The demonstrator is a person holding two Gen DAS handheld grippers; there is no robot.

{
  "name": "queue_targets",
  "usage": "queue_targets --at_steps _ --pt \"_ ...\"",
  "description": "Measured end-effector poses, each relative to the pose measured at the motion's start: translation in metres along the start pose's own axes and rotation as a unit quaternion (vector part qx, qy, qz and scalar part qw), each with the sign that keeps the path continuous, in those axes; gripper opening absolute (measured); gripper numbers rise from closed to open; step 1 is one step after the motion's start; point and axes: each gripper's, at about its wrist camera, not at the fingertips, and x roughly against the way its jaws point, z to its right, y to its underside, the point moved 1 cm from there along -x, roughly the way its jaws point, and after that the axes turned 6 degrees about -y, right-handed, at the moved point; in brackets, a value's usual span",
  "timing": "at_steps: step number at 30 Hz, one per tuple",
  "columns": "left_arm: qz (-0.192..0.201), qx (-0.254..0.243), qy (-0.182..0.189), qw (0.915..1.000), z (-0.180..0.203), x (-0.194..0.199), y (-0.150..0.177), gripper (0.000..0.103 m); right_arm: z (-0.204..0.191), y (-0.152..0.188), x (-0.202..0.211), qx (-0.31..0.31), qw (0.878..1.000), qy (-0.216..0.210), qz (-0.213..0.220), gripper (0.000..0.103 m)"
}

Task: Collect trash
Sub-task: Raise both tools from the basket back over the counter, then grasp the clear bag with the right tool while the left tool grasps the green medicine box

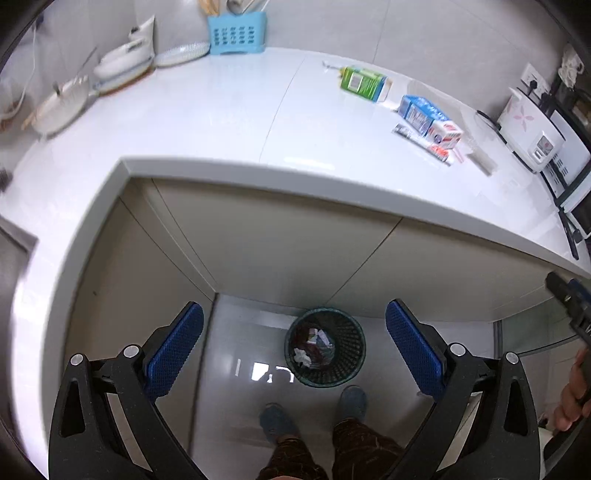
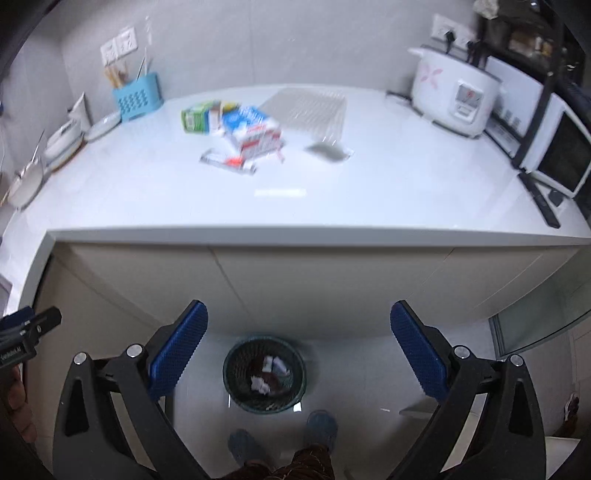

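A dark mesh waste bin (image 1: 325, 347) with crumpled trash inside stands on the floor below the counter; it also shows in the right wrist view (image 2: 264, 373). On the white counter (image 1: 207, 122) lie a green carton (image 1: 364, 83), a blue and white carton (image 1: 428, 120) and a flat wrapper (image 1: 424, 142). The same green carton (image 2: 197, 118), blue and white carton (image 2: 251, 129) and wrapper (image 2: 229, 162) show in the right wrist view. My left gripper (image 1: 295, 347) is open and empty above the bin. My right gripper (image 2: 299, 347) is open and empty above the floor, in front of the counter.
A blue utensil holder (image 1: 236, 33), plates and bowls (image 1: 122, 62) stand at the back left. A white rice cooker (image 2: 454, 92) and a microwave (image 2: 561, 155) stand at the right. A clear ribbed tray (image 2: 310, 107) lies behind the cartons. The person's feet (image 1: 314, 410) are near the bin.
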Motion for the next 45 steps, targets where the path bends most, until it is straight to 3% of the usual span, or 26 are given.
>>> queue_targets --at_steps 3,6,10,20,26,34,39,45 --pt "0.026 -0.016 -0.001 0.9995 0.009 0.020 -0.011 0.097 0.003 -0.013 0.017 -0.002 1.000 0.001 0.019 0.095" --pt "0.031 -0.015 0.018 0.9993 0.016 0.037 -0.029 0.097 0.009 -0.030 0.032 -0.001 0.999 0.001 0.035 0.095" --pt "0.040 -0.023 0.017 0.9988 0.028 0.046 -0.055 0.097 0.018 -0.050 0.045 -0.004 0.999 0.002 0.046 0.095" --pt "0.034 -0.019 0.003 0.9992 0.052 0.019 -0.120 0.097 0.049 -0.110 -0.010 -0.005 0.999 -0.009 0.041 0.095" --pt "0.019 -0.007 -0.007 0.9998 0.074 -0.017 -0.170 0.097 0.062 -0.160 -0.082 0.018 0.999 -0.040 -0.009 0.094" --pt "0.000 0.023 -0.023 0.9995 0.094 -0.054 -0.220 0.097 0.071 -0.208 -0.182 0.055 0.989 -0.072 -0.115 0.079" --pt "-0.019 0.042 -0.032 0.9984 0.096 -0.071 -0.230 0.097 0.070 -0.217 -0.224 0.080 0.979 -0.077 -0.171 0.069" --pt "-0.032 0.056 -0.042 0.9971 0.099 -0.082 -0.237 0.097 0.076 -0.217 -0.245 0.079 0.972 -0.090 -0.202 0.053"
